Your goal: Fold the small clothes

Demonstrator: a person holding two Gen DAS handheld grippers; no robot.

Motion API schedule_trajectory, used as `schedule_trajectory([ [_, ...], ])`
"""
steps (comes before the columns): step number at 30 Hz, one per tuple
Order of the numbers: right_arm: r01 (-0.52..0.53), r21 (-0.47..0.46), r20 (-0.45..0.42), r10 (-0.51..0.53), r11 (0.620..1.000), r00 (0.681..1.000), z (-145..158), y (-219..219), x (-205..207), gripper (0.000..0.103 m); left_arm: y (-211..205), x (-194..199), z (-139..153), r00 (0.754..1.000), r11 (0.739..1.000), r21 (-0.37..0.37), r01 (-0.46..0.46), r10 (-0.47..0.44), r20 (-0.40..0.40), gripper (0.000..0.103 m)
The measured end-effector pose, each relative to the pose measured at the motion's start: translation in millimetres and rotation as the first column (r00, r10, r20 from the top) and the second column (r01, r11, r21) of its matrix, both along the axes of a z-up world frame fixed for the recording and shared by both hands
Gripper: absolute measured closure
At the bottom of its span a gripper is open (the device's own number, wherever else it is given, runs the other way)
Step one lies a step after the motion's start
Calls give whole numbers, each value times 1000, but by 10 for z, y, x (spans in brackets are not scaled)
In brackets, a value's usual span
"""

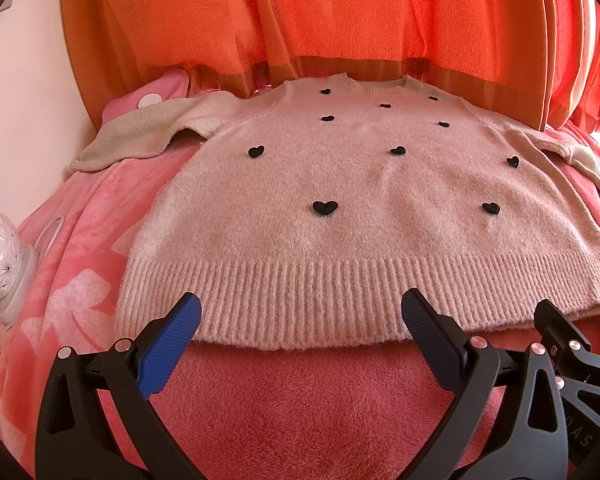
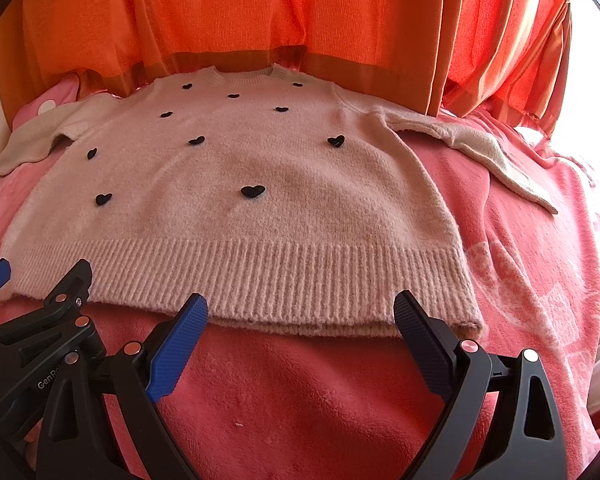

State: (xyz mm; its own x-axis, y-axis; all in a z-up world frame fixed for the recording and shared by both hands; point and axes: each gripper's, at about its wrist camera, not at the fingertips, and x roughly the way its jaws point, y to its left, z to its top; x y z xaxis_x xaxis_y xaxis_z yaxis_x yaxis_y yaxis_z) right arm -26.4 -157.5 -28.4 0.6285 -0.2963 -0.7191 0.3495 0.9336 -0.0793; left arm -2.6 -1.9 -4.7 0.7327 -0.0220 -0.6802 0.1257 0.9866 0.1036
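Sweater (image 1: 340, 216) laid flat, front up, on pink blanket (image 1: 300, 400); sleeves spread out to both sides. Left claw (image 1: 300, 320) and right claw (image 2: 300, 320) held wide open at ribbed hem (image 2: 280, 276), nothing gripped. Risk: only top knit layer pinched at hem, so back layer left behind and fold bunched. Blanket pile possibly snagged too.

The sweater (image 1: 360, 208) is fuzzy matt knit with a ribbed hem; the blanket (image 1: 300, 400) under it looks like plush fleece. Both tongs, left (image 1: 300, 320) and right (image 2: 300, 316), are matt black, probably plastic, with ridged pads (image 1: 172, 344) and shiny metal pins.
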Motion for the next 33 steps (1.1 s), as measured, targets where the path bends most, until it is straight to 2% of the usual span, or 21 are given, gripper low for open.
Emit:
schedule_trajectory([
  [24, -7, 19, -21, 7, 1000, 1000, -32, -26, -5, 11, 27, 0, -4, 1000, 1000, 3, -1, 1, -12, 5],
  [26, -28, 67, -26, 30, 997, 999, 52, -102, 17, 11, 83, 39, 59, 998, 999, -45, 22, -24, -51, 5],
  [29, 6, 225, 75, -23, 974, 997, 457, -652, -55, 11, 218, 121, 211, 996, 990, -141, 28, -40, -78, 5],
  [31, 68, 251, 110, -99, 966, 989, 643, -1133, -76, 11, 367, 252, 348, 997, 984, -175, 8, -22, -74, 5],
  [33, 153, 275, 118, -192, 949, 974, 718, -1716, -64, 11, 423, 375, 424, 997, 985, -175, -8, -5, -75, 5],
])
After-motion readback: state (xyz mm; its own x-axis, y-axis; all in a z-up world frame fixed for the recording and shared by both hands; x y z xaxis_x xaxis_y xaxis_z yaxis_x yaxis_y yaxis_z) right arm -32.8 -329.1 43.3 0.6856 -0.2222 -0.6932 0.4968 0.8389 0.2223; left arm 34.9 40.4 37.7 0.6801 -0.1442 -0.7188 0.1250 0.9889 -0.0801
